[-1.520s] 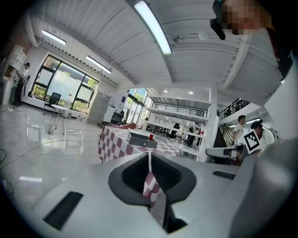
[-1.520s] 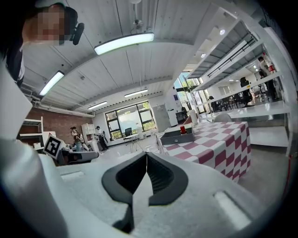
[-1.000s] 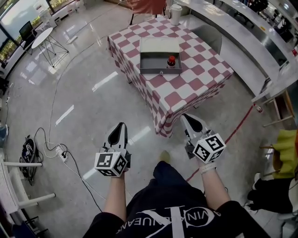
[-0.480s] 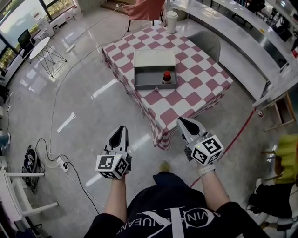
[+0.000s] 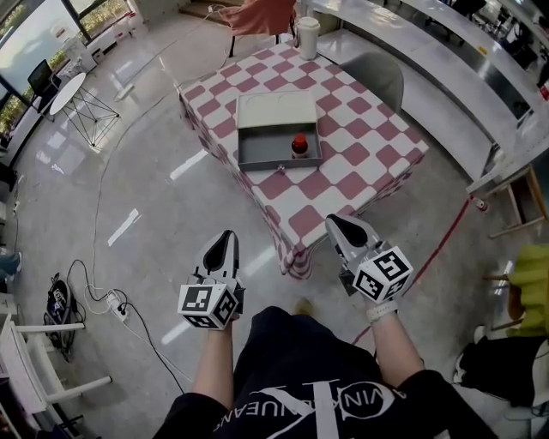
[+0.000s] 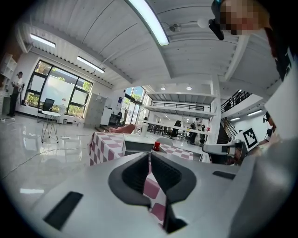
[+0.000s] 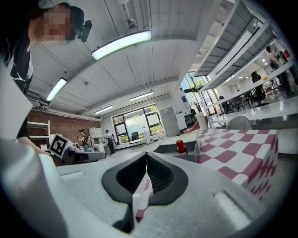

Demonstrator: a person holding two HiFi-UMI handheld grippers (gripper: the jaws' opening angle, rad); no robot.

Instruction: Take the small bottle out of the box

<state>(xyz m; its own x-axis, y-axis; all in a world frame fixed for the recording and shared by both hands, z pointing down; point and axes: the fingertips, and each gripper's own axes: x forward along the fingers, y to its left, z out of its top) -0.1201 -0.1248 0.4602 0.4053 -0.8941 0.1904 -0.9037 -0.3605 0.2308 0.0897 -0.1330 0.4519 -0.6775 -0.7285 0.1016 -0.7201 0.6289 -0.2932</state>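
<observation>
Black T-shirt [image 5: 313,410], white lettering

Red-cap btl [image 5: 298,145] upright in box [image 5: 249,116].

A square table [image 5: 369,163] under a red-and-white checked cloth stands on a glossy grey floor. A white cup [image 5: 306,37] sits at the table's far edge. A grey chair [image 5: 377,77] is pushed against its right side, and a salmon-coloured chair [image 5: 262,15] stands beyond the far end. Well to the left stands a round white side table [image 5: 67,81] on wire legs. A white power strip [image 5: 117,309] lies on the floor with cables running from it. A long pale counter [image 5: 446,77] runs along the right.
</observation>
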